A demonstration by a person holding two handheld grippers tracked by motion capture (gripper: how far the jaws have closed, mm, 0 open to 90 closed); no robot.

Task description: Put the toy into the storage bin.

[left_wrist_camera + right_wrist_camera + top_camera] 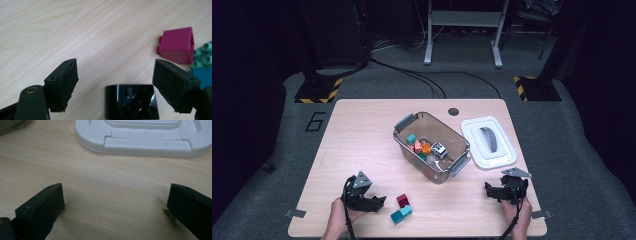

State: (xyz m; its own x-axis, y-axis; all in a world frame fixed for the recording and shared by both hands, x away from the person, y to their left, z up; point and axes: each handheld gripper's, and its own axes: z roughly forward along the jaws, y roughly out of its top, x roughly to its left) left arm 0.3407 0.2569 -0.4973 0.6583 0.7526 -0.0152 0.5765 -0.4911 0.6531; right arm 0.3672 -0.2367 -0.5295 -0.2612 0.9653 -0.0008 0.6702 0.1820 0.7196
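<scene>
Two blocks, one magenta point(402, 200) and one teal point(401, 214), lie touching near the pale woodgrain desk's point(362, 130) front edge, just beside the left gripper point(379, 202).

Left gripper view: jaws wide, nothing between them (the studded magenta block point(176, 45) lies beyond).

Right gripper view: the right gripper point(112, 202) gapes empty before a smooth white lid point(142, 135).

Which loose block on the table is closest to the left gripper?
The dark red block. It lies nearer the left gripper than the teal blocks beside it, which sit farther toward the table's front edge.
</scene>
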